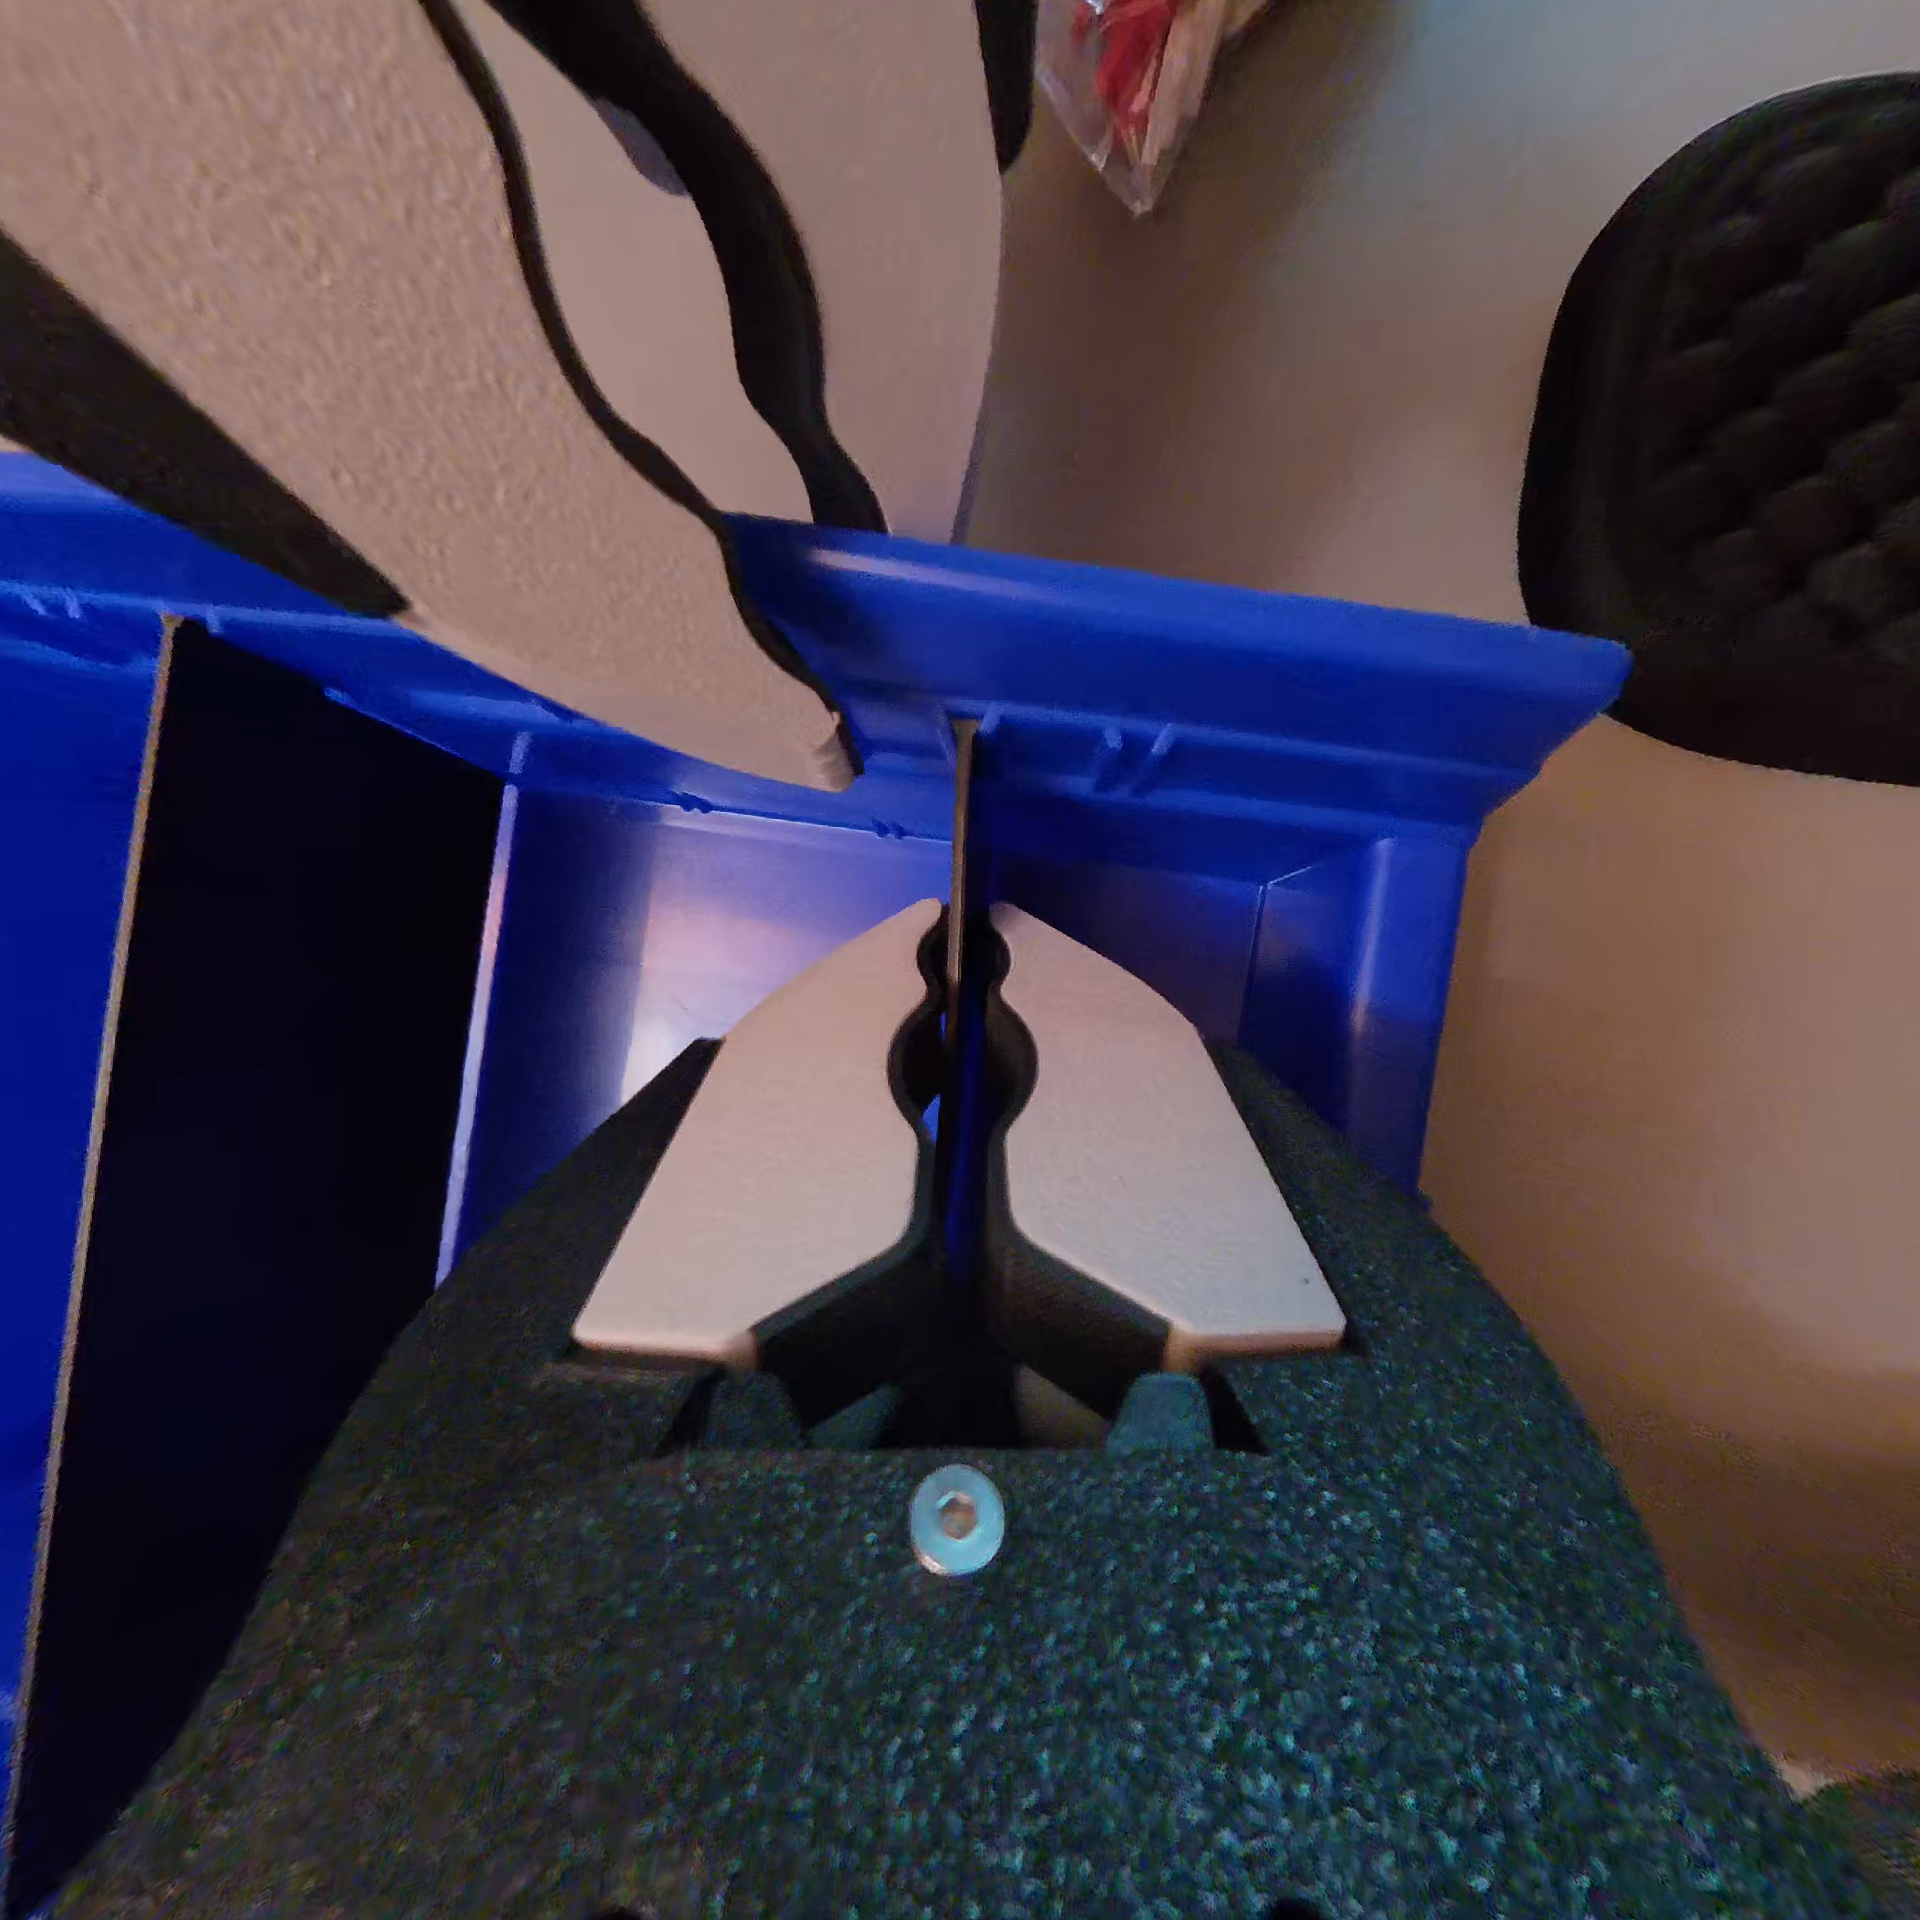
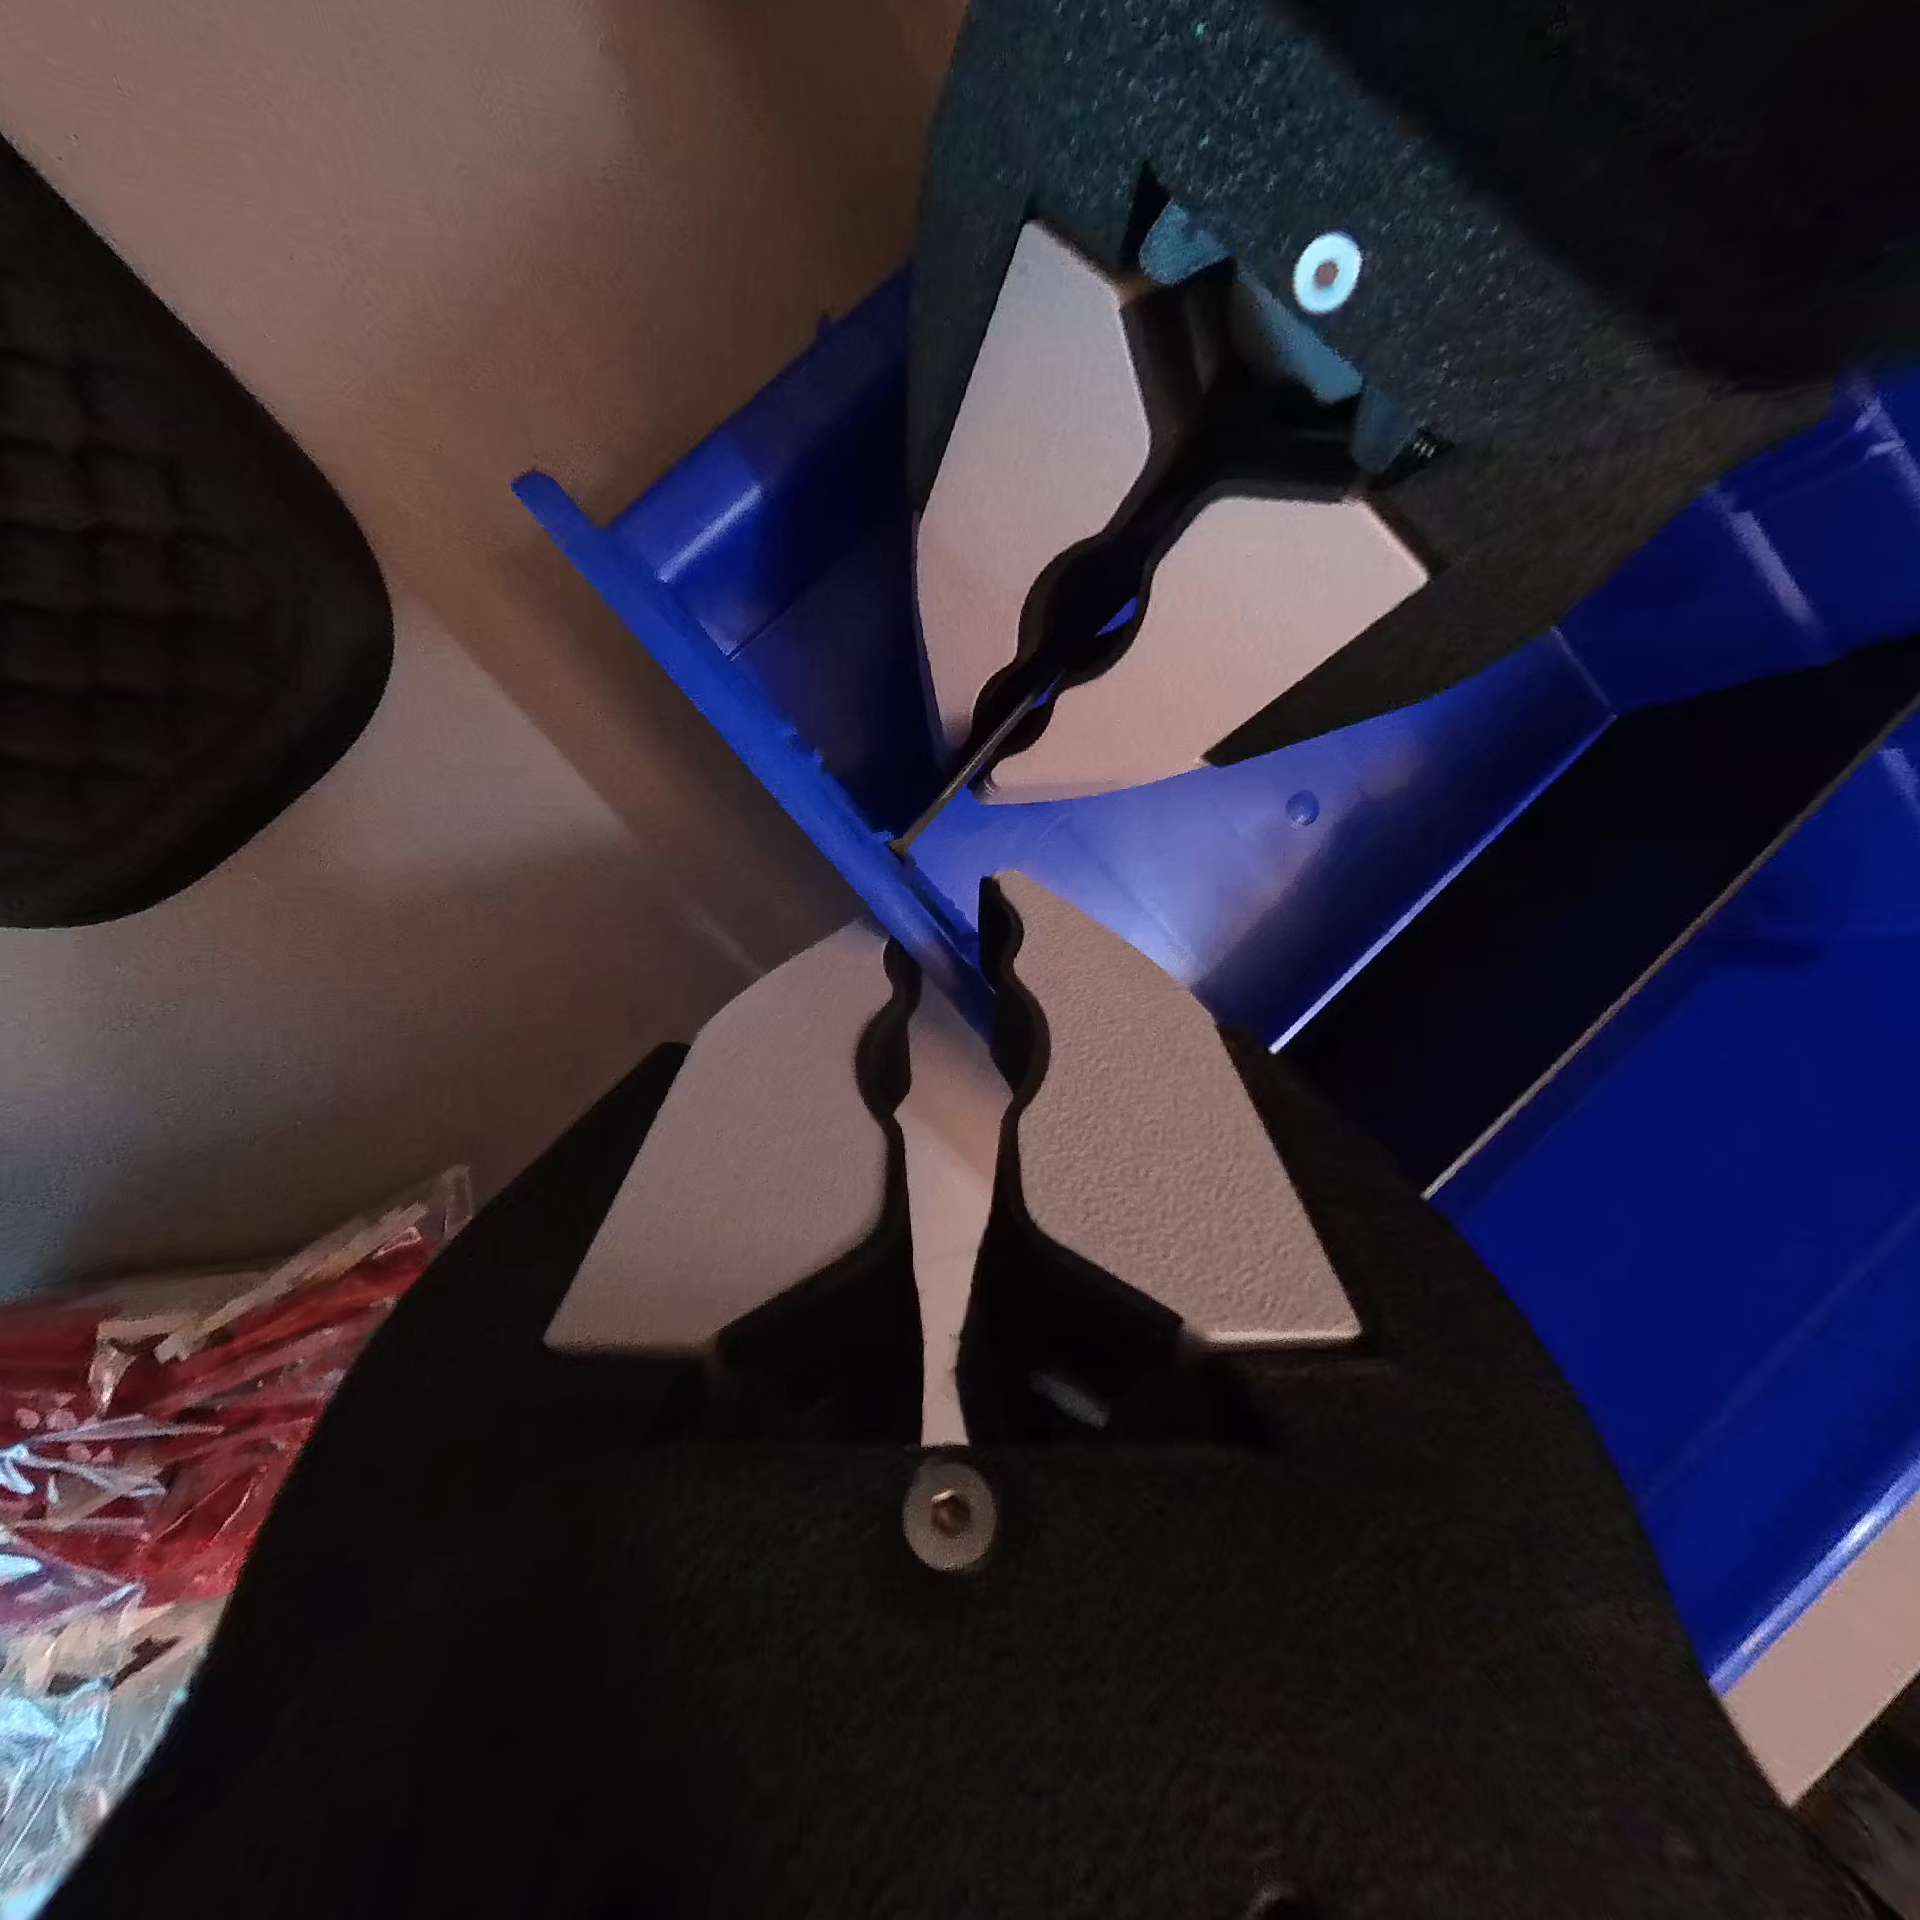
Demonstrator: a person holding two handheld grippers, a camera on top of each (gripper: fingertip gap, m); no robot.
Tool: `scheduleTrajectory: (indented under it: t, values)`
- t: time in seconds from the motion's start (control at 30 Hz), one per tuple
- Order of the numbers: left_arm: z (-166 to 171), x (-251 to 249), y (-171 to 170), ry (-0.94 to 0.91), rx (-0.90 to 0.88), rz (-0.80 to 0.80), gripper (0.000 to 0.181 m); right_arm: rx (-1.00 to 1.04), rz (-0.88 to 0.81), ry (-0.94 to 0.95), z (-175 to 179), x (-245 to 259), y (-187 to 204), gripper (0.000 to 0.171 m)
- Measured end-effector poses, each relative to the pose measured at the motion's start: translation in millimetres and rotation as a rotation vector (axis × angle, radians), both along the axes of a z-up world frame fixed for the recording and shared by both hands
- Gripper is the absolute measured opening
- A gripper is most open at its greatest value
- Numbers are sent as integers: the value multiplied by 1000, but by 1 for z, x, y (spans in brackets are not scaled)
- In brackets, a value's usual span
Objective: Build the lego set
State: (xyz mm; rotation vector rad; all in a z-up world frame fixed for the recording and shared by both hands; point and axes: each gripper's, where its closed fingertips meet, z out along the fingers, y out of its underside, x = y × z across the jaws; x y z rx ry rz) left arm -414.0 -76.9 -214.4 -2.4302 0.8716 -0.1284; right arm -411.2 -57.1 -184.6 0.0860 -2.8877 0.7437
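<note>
A blue plastic bin (image 1: 1195, 634) with thin dark dividers stands on a beige table. My left gripper (image 1: 966, 920) reaches into the bin and is shut on the top edge of a thin divider (image 1: 962, 810). It also shows in the right wrist view (image 2: 977, 774), pinching the same divider (image 2: 951, 795). My right gripper (image 2: 940, 914) straddles the bin's rim (image 2: 727, 696), one finger inside and one outside, closed on it. In the left wrist view the right gripper (image 1: 847, 748) comes in from the upper left onto that rim. A clear bag of red Lego pieces (image 2: 156, 1455) lies on the table.
A black quilted object (image 1: 1745, 436) sits on the table beside the bin and also shows in the right wrist view (image 2: 156, 582). The bag of red pieces (image 1: 1122, 94) lies beyond the bin. Further dividers (image 2: 1662, 935) split the bin into dark compartments (image 1: 291, 1039).
</note>
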Motion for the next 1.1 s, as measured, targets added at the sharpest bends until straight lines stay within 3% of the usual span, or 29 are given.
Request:
scheduleTrajectory:
  t: [0.17,0.23,0.33,0.4,0.47,0.57,0.6,0.67,0.77,0.9,1.03,1.1]
  values:
    - [0,8,-1,25,13,-17,6,-33,4,-4,2,9,-3,15]
    - [11,11,4,52,134,-2,14,-59,-25,24,2,10,0,18]
    - [63,9,5,20,422,109,33,-76,-76,55,6,12,9,26]
    - [98,-2,-9,21,549,238,46,-191,-129,50,26,14,8,37]
    - [125,-30,-31,60,635,463,61,-321,-205,75,53,11,10,47]
    - [134,-88,-83,113,617,873,77,-436,-515,126,83,-7,33,54]
    - [129,-93,-95,43,590,934,82,-455,-622,102,85,-8,40,71]
    - [110,-92,-107,-130,500,1014,81,-504,-761,19,83,1,43,87]
    - [79,-89,-120,-150,369,1056,82,-523,-758,-39,73,28,25,103]
    - [60,-84,-124,-182,355,1061,73,-360,-607,70,47,51,6,104]
    - [50,-77,-120,-207,346,998,39,-299,-531,136,31,53,-13,99]
    - [49,-81,-121,-144,368,998,28,-265,-519,153,24,52,-17,89]
